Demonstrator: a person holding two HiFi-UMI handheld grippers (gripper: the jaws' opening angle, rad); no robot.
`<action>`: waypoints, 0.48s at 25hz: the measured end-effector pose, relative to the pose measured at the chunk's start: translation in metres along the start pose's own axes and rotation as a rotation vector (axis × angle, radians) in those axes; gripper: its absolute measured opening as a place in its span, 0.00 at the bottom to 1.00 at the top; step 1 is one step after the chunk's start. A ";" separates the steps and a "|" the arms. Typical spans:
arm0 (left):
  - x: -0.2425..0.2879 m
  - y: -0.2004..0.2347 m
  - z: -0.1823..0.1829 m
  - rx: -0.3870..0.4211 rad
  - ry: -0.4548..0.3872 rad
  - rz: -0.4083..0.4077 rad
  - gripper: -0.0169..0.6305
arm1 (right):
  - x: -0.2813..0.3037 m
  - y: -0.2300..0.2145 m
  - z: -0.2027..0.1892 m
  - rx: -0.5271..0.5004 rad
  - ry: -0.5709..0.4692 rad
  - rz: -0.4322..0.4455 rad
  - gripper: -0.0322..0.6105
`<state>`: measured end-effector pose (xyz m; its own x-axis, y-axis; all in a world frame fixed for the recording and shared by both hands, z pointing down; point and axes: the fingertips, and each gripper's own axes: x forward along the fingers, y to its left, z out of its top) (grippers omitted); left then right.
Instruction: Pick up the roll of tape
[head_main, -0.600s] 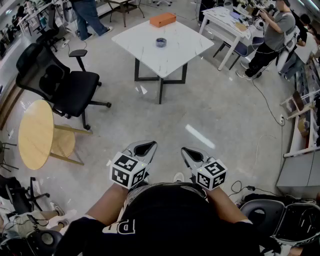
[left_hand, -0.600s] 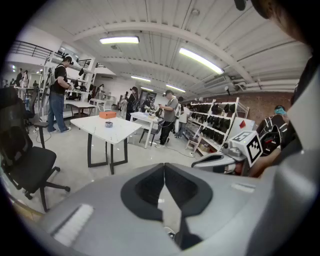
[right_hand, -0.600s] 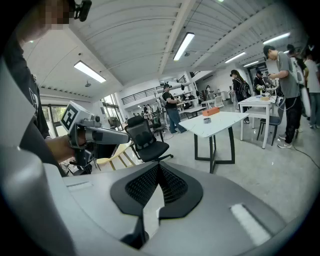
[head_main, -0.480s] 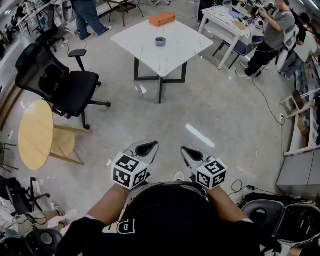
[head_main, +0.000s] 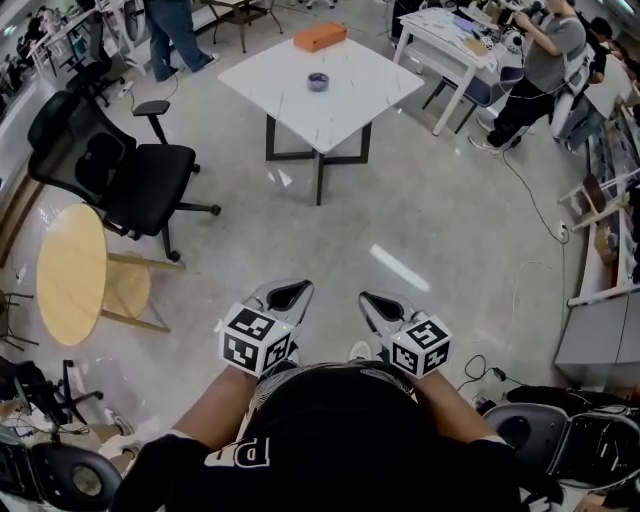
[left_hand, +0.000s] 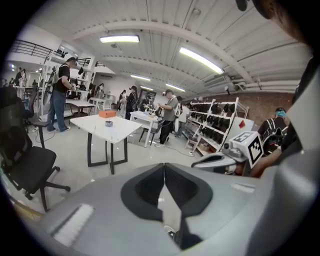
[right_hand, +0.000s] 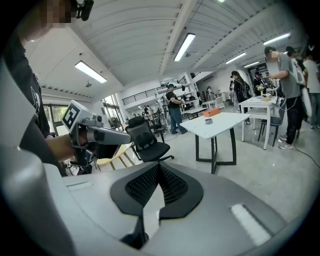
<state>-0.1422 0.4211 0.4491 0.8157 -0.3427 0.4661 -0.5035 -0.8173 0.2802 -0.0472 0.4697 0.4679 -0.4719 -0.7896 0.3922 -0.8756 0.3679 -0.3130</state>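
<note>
**A:** Where to find the roll of tape (head_main: 318, 81)?

**B:** Look to 12 o'clock in the head view. Lying flat near the middle of the white counter (head_main: 370, 95), well apart from both tongs. Confirm at 10 o'clock in the left gripper view and at 1 o'clock in the right gripper view, small and dark in each. Note the orange box (head_main: 320, 37) near the counter's far corner, beyond the roll and not touching it.

**A:** What to expect along the way?

**B:** Bare grey floor (head_main: 430, 230) straight ahead. Off to 10 o'clock, a black office chair (head_main: 130, 170); at 9 o'clock, a round wooden table (head_main: 70, 265). At 1 o'clock, a person (head_main: 545, 55) busy at another bench.

**A:** How to read the tongs?

**B:** Pressed tip to tip on the left tongs (head_main: 292, 292), with nothing between. Same on the right tongs (head_main: 375, 303): together and empty. Held low, side by side, close to the body, both aimed toward 12 o'clock. Probably carried this way for the walk, with nothing within reach to grasp.

**A:** How far along?

**B:** Judged to be at the approach; pick-up not yet begun. Close the distance to the counter first. Then spread one pair of tongs and lower them over the roll. Given the flat-lying ring, likely best to pinch its wall, one jaw inside the hole. Keep clear of the orange box while reaching in.
</note>
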 end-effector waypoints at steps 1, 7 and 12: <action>0.000 0.001 0.000 -0.001 0.002 -0.002 0.12 | 0.001 0.003 0.002 -0.003 -0.006 0.007 0.05; -0.006 0.010 0.000 0.004 0.003 -0.017 0.12 | 0.013 0.017 0.000 -0.008 -0.003 0.021 0.05; -0.014 0.023 -0.003 0.012 0.009 -0.028 0.12 | 0.022 0.017 -0.002 0.045 -0.007 -0.020 0.05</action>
<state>-0.1661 0.4089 0.4516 0.8265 -0.3156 0.4661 -0.4772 -0.8321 0.2826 -0.0721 0.4598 0.4727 -0.4536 -0.8001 0.3925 -0.8792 0.3297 -0.3438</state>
